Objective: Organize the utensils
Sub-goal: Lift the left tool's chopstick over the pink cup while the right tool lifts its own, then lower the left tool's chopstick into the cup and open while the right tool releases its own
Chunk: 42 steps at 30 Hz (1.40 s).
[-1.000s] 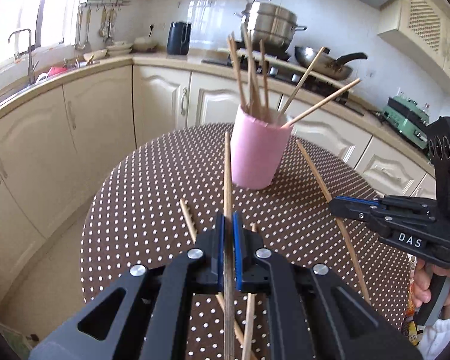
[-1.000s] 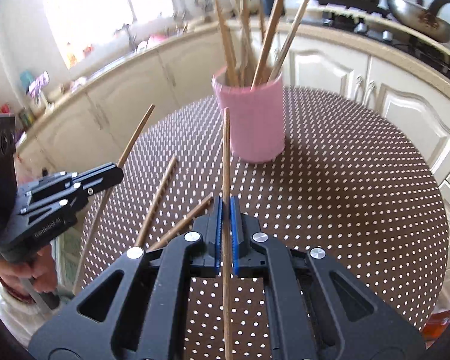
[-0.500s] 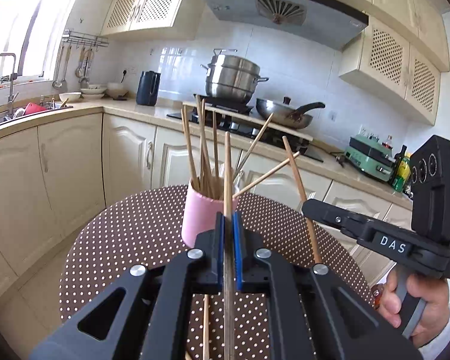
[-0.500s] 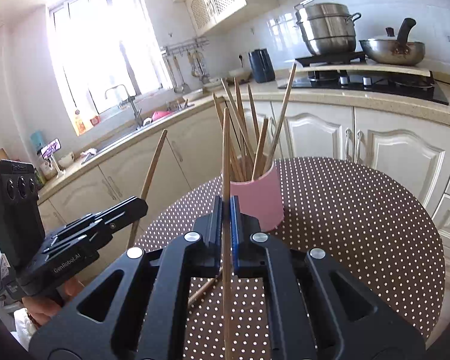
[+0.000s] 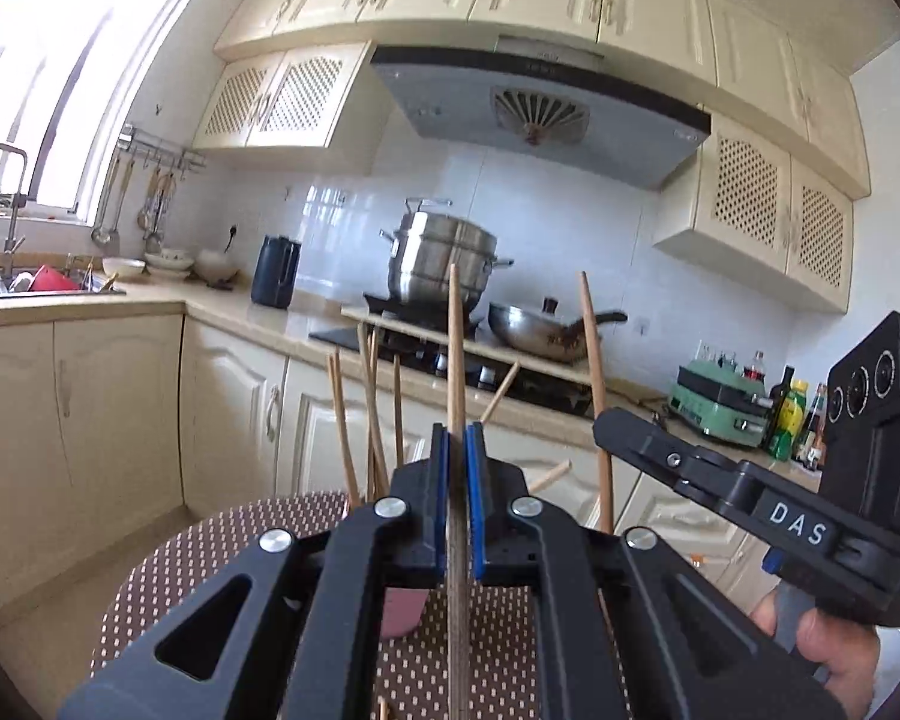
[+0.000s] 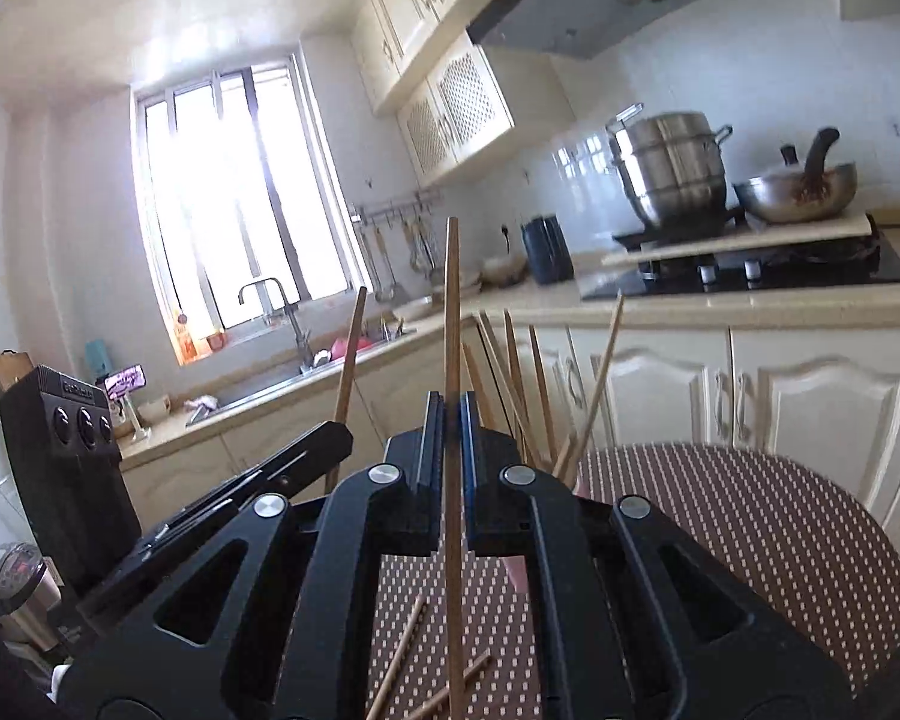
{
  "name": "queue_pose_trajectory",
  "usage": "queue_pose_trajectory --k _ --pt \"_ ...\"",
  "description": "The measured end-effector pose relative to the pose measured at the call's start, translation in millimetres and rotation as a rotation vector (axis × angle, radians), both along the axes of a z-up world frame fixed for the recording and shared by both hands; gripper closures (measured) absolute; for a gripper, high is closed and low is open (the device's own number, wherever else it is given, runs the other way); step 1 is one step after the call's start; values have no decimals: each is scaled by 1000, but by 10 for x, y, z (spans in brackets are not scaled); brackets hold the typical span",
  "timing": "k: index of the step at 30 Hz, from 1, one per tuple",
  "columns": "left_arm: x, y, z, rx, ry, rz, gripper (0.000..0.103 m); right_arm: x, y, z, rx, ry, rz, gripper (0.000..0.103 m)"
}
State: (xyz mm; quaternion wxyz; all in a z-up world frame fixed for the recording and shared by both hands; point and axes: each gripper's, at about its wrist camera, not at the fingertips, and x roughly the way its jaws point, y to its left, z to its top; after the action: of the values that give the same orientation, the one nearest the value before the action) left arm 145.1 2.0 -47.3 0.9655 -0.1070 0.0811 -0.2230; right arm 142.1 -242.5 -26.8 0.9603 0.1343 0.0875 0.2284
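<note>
1. The pink cup [image 5: 399, 612] on the dotted table [image 6: 780, 516] is full of tall sticks [image 6: 513, 384] that fan out and block the way in.
2. Loose sticks [image 6: 399, 654] lie on the near table.
3. The right side of the table is open.

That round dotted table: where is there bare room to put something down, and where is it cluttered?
In the right wrist view, the dotted tablecloth lies bare to the right of the pink cup, out to the edge by the cream cabinet doors. It is crowded near the cup, bristling with chopsticks, and in front, where loose chopsticks lie below the right gripper.
</note>
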Motion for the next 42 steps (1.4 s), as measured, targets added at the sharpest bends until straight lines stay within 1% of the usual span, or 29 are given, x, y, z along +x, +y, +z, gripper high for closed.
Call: queue_pose_trajectory --k 6,11,16,20,24,27,30,34,37,42 --pt "203 -54 139 -37 -121 28 97 210 124 84 2 -103 -26 98" --pt "475 -50 160 -63 -155 43 97 443 202 63 17 -166 -60 98" --pt "795 48 117 -135 -157 67 97 650 281 -13 16 -214 -97 98" --pt "1024 72 100 -159 -163 94 97 809 362 -80 0 -227 -99 98" --pt "1172 78 94 -177 -172 105 97 931 378 -113 8 -226 -103 98" --pt "1239 77 108 -189 -194 135 97 974 371 -111 13 -236 -105 98" --pt "1286 63 102 -195 -216 157 97 1006 377 -132 -3 -244 -113 98" --pt "1321 56 54 -212 -224 214 97 1024 340 -163 -2 -250 -117 98" --pt "1353 46 14 -232 -216 226 97 1012 335 -177 -24 -258 -123 98" --pt "1347 14 -40 -207 -210 235 97 989 295 -195 -32 -249 -113 98"
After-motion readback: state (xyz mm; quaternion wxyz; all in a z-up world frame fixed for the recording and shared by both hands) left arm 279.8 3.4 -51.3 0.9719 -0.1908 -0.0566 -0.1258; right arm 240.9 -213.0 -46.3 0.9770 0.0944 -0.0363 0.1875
